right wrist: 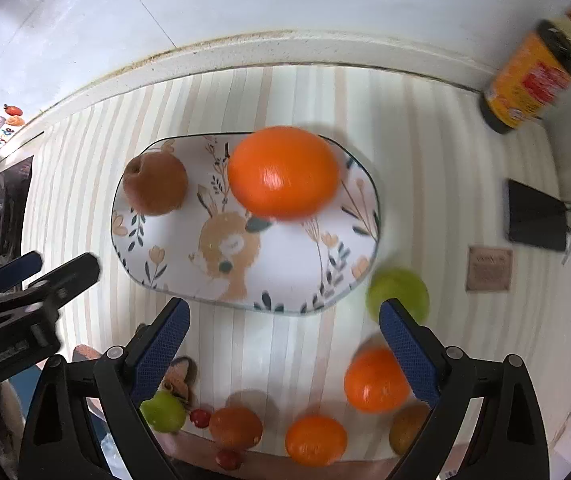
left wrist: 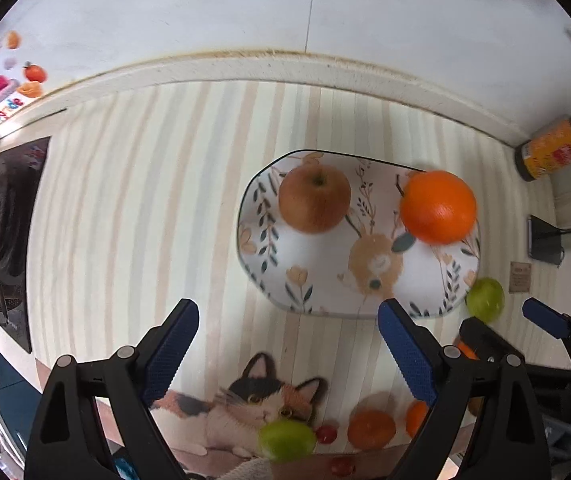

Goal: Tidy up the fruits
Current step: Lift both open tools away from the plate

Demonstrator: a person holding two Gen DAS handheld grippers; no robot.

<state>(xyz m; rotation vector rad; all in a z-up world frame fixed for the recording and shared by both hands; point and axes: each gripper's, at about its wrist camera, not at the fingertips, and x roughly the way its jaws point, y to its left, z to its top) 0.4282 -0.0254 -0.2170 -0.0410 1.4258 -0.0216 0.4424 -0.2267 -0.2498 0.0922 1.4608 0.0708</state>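
Striped counter mat (right wrist: pixel 285 92) against a white wall, with a printed cat at its near edge. Near the centre, a deer-printed plate (right wrist: pixel 189 268) carrying two fruits: an apple (right wrist: pixel 155 189) at about 10 o'clock on it, stem dimple showing, and a large orange (right wrist: pixel 283 172) at about 1 o'clock, slightly blurred.

Off the plate, just past its rim at 4 o'clock, a green fruit (right wrist: pixel 399 286) on the mat. Along the near edge, from 8 round to 5 o'clock: another green fruit (right wrist: pixel 164 412), a small red fruit (right wrist: pixel 200 418), a dull orange-brown fruit (right wrist: pixel 236 427), two further oranges (right wrist: pixel 316 440) (right wrist: pixel 375 380) and a brownish fruit (right wrist: pixel 407 430) (half hidden behind a finger).

Right gripper (right wrist: pixel 283 322) spread wide and holding nothing, hovering over the mat at the plate's near rim. Left gripper (left wrist: pixel 289 330) likewise spread and empty, over the mat at the plate's 7 o'clock, seen from the right wrist at 9 o'clock.

At 2 o'clock, a yellow-labelled jar (right wrist: pixel 533 80) by the wall; below it a black box (right wrist: pixel 535 216) and a small brown card (right wrist: pixel 488 269).
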